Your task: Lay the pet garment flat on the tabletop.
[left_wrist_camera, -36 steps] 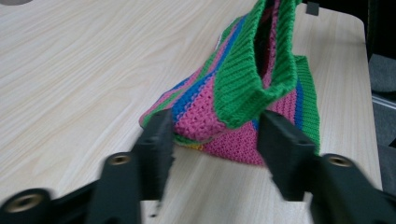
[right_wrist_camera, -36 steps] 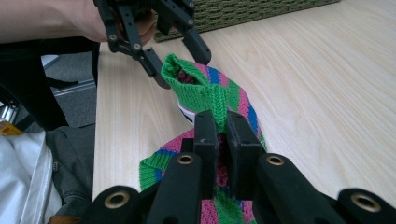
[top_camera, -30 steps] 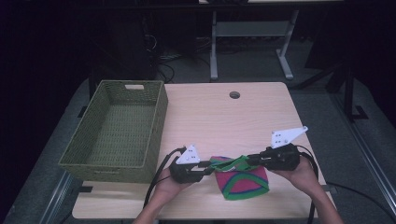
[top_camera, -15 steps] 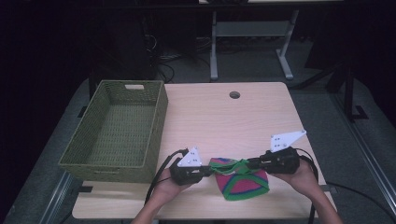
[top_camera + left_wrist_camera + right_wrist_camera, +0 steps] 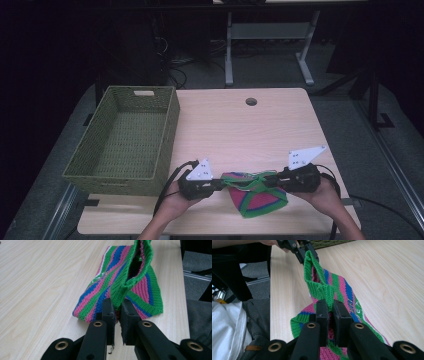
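Grippers are both pinching the green ribbed band of a striped knit hat (image 5: 260, 197) lying near the table's (image 5: 240, 135) front edge, between the two hands. In the high view the left gripper (image 5: 224, 183) is coming in from the left and the right gripper (image 5: 266, 181) from the right, their tips facing each other across the hat and the green band stretching between them just above the rest of the knit. In the left gripper view the left gripper (image 5: 118, 312) is clamping a fold of the green band, its jaws having just been closing on it, with only the cloth parting them; the hat (image 5: 120, 287), striped in pink, blue and green, is lying flat on the wood beyond. In the right gripper view the right gripper (image 5: 330, 311) is squeezing the band likewise, jaws pressed together on the fold, and the hat (image 5: 337, 290) is running away from it toward the left gripper (image 5: 308, 253), which is gripping the far end of the band. A green woven basket (image 5: 127, 140) is sitting at the table's left side, well apart from the hat. A round hole (image 5: 251, 101) is showing near the table's far edge.
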### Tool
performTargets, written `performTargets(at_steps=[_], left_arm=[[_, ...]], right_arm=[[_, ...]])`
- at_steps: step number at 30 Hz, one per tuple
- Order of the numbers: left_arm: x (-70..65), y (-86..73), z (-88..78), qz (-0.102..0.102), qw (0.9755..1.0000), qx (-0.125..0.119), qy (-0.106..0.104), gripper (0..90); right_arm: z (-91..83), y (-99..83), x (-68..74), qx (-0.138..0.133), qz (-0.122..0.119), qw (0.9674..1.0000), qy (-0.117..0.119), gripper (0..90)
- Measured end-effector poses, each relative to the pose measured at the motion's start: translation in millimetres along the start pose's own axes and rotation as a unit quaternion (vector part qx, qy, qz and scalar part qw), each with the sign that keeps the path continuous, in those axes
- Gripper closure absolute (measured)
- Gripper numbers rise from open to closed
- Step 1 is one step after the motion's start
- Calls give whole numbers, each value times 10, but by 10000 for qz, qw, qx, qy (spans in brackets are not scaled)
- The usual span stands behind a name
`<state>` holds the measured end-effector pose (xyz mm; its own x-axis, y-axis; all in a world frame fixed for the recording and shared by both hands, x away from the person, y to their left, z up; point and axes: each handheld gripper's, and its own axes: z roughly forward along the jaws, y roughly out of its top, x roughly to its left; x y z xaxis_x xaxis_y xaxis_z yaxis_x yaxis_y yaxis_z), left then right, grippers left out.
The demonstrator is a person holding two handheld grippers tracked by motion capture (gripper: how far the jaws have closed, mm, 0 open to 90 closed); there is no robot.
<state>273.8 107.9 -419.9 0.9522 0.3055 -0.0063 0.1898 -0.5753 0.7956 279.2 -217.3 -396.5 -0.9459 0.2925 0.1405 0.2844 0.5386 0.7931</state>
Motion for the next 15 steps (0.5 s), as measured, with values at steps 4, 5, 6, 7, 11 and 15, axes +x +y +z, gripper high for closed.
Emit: performTargets(at_steps=[4,5,6,7,11,15], left_arm=[[6,41,-34,46,10000,25,28,833],[9,53,-42,62,10000,17,51,833],[13,61,-48,64,10000,20,54,833],[20,77,-59,51,10000,17,67,833],[51,118,-70,49,9999,16,89,836],[84,167,-84,72,9999,28,112,838]], right_arm=[[-7,8,22,-7,-12,10000,-4,834],[-5,13,24,-4,-20,10000,-2,834],[-5,20,24,3,-31,10000,-14,834],[-6,27,25,10,-34,10000,-11,834],[-13,75,30,-1,-62,10000,-32,834],[-25,114,24,-15,-91,9999,-56,834]])
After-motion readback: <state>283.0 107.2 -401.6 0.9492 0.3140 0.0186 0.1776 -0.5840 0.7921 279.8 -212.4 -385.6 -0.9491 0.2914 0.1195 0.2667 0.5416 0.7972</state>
